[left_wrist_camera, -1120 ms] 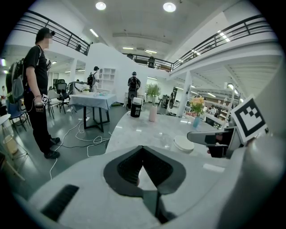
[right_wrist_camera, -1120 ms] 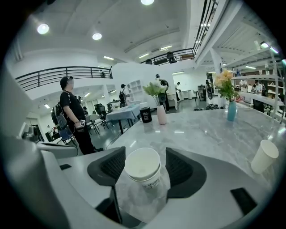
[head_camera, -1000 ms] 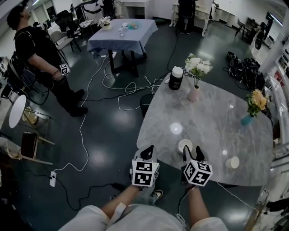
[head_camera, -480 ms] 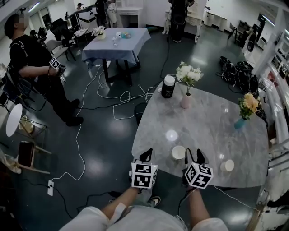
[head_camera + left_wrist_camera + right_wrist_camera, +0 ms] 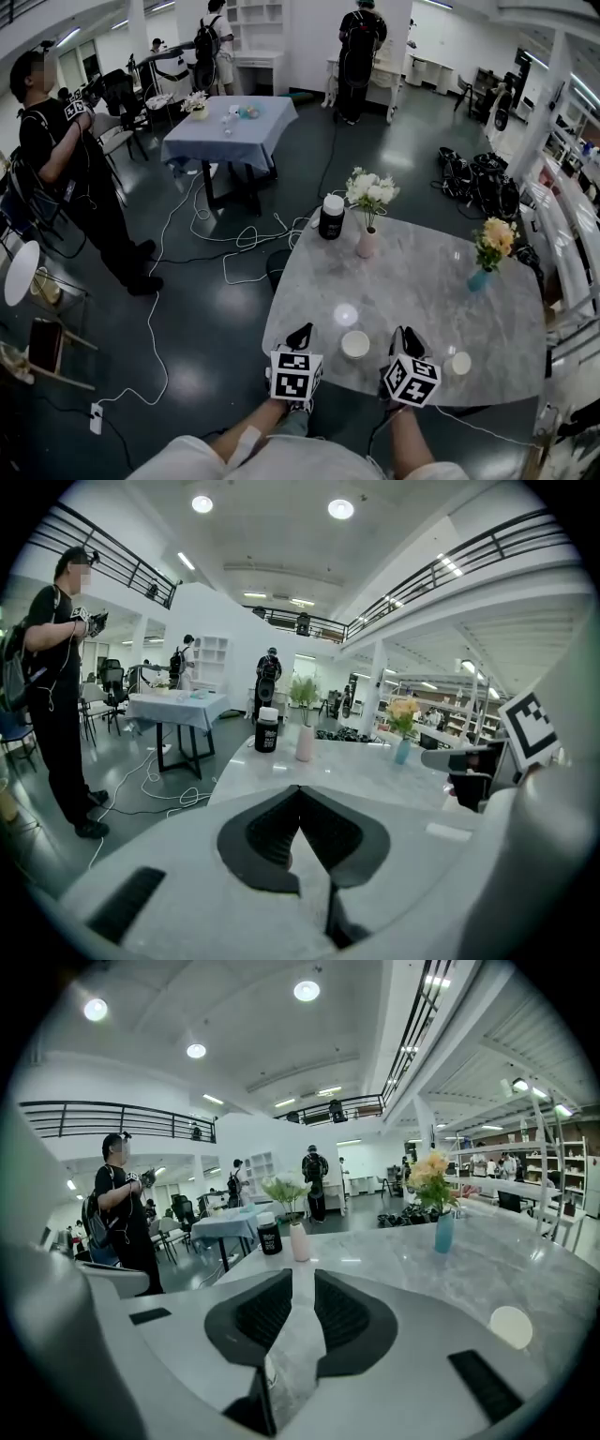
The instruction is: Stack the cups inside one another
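Note:
Two white cups stand apart near the front edge of the grey marble table (image 5: pixel 412 281): one cup (image 5: pixel 355 344) between my grippers, the other cup (image 5: pixel 458 363) (image 5: pixel 511 1326) to the right of my right gripper. My left gripper (image 5: pixel 300 336) (image 5: pixel 299 789) hovers at the table's near-left edge, shut with its tips touching and nothing held. My right gripper (image 5: pixel 405 339) (image 5: pixel 302 1274) hangs over the front edge between the two cups. Its jaws have just been closing to a narrow gap, and nothing is between them.
At the table's far side stand a black canister with a white lid (image 5: pixel 331 217), a pink vase of white flowers (image 5: pixel 367 242) and a blue vase of yellow flowers (image 5: pixel 480 278). Cables (image 5: pixel 234 244) trail on the floor to the left, where a person (image 5: pixel 66 169) stands.
Both grippers have risen a little and the head view has tipped up, so more of the room shows. The right gripper's jaws have narrowed. Both cups stay where they were.

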Action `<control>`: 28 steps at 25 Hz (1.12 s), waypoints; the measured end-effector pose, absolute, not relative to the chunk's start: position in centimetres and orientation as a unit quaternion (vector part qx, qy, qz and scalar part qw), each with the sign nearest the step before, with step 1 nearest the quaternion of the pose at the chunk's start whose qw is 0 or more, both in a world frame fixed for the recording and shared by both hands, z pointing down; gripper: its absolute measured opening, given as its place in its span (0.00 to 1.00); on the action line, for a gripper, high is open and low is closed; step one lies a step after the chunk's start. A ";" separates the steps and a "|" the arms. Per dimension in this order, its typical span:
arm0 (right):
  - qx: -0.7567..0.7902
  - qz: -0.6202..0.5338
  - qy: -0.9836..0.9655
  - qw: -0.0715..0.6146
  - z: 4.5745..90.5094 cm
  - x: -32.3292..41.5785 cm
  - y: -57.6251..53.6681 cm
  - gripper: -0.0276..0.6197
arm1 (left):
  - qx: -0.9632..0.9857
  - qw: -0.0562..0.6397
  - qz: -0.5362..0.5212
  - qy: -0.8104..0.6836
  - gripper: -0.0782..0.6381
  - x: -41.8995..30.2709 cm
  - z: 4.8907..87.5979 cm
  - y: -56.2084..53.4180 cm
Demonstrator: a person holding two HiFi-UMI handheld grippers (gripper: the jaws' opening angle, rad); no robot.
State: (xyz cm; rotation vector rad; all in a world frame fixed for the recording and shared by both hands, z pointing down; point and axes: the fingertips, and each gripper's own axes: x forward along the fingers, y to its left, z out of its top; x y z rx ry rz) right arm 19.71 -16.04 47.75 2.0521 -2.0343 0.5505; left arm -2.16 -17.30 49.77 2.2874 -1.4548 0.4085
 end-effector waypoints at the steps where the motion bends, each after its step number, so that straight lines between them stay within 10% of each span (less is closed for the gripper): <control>1: 0.698 0.185 -0.685 0.098 47.6 20.1 -16.0 0.15 | 0.819 0.197 0.146 -0.519 0.10 -2.0 49.6 -17.5; 28: 0.706 0.193 -0.673 0.105 48.6 22.9 -15.4 0.07 | 0.835 0.174 0.141 -0.502 0.10 1.0 48.9 -18.7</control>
